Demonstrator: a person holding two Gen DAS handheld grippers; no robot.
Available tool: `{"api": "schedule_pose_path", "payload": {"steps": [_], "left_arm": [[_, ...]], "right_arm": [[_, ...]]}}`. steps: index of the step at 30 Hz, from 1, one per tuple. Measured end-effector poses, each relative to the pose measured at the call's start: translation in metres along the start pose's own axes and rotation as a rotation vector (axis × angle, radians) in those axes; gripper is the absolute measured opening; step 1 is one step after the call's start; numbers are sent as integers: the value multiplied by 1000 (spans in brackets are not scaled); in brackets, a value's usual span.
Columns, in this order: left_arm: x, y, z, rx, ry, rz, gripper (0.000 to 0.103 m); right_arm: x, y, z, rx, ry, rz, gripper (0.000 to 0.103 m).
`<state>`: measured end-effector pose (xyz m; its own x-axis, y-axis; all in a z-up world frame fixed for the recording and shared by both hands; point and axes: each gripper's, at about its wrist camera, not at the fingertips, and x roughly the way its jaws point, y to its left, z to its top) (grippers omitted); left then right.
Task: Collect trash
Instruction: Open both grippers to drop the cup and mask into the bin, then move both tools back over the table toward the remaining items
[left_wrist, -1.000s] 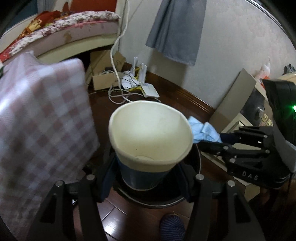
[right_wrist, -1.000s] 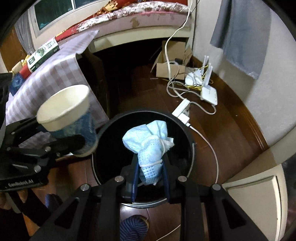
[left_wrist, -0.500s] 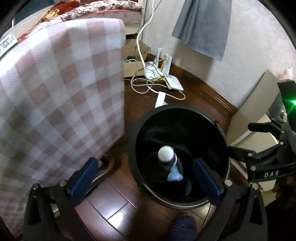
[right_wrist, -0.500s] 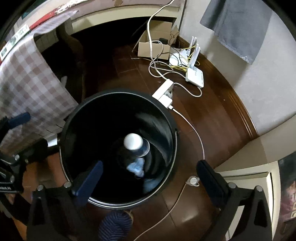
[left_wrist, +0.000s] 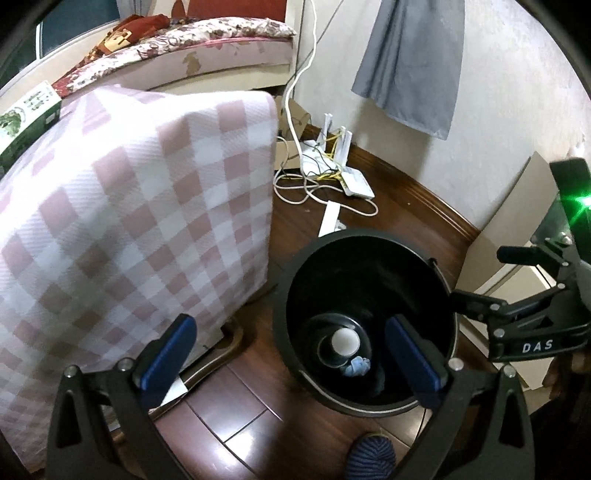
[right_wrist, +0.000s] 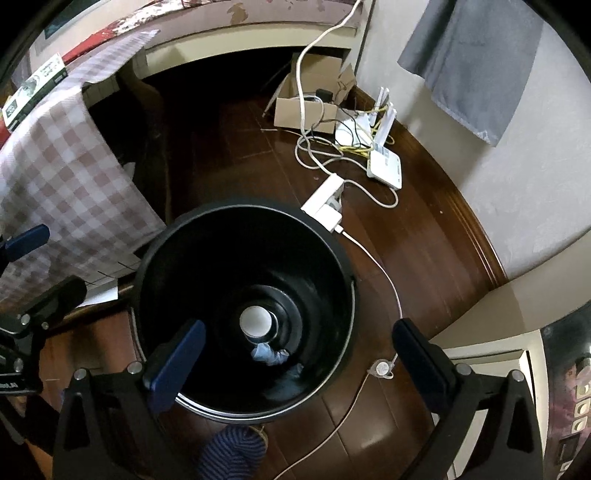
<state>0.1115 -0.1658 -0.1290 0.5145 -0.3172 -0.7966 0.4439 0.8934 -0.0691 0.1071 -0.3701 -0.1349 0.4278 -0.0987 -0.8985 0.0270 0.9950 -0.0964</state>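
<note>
At the far left a green box (left_wrist: 26, 118) lies on the bench, whose pink-and-white checked cloth (left_wrist: 140, 221) hangs down its side almost to the dark wooden floor (right_wrist: 424, 236). The left gripper (left_wrist: 291, 350) is spread wide with nothing between its blue pads (left_wrist: 166, 354); it hovers above the gap between the draped cloth and the black trash bin (left_wrist: 369, 402), its right pad over the bin's mouth. Deep at the bottom of the bin lies the paper cup (left_wrist: 345, 341), its white inside facing up, and just beside it, on the near side, the crumpled blue face mask (left_wrist: 357, 367); both are well below the gripper. In the right wrist view the same cup (right_wrist: 255, 320) and mask (right_wrist: 269, 355) sit at the bin's floor, a little left of the midline of the right gripper (right_wrist: 299, 365), which is likewise wide open and empty, its left pad over the bin (right_wrist: 155, 266) and its right pad out past the rim above the floor. Beyond the bin a white power strip (right_wrist: 325, 206), tangled cables and a white router (right_wrist: 386, 166) lie near the wall, where a grey cloth (right_wrist: 476, 62) hangs. A foot in a blue striped sock (right_wrist: 232, 454) shows at the near edge.
</note>
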Motion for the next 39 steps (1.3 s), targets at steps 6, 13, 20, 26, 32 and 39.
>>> {"api": "schedule_pose_path", "payload": {"steps": [6,13,20,26,32,39], "left_arm": [[-12,5,1,-10,-29,12,102],[-30,12,6,-15,-67,30,102],[-62,26,14,-39,-129,73,102],[-101,54,21,-77,-218,138,102],[-150,96,30,-125,-330,247,102],[-191,159,28,-219,-414,379,102]], "right_arm": [[-13,10,5,-12,-30,0,102],[-31,25,16,-30,-72,-1,102],[-56,41,31,-35,-150,3,102],[-88,69,53,-52,-275,31,102],[-117,108,79,-75,-388,79,102],[-135,164,105,-104,-480,179,102]]}}
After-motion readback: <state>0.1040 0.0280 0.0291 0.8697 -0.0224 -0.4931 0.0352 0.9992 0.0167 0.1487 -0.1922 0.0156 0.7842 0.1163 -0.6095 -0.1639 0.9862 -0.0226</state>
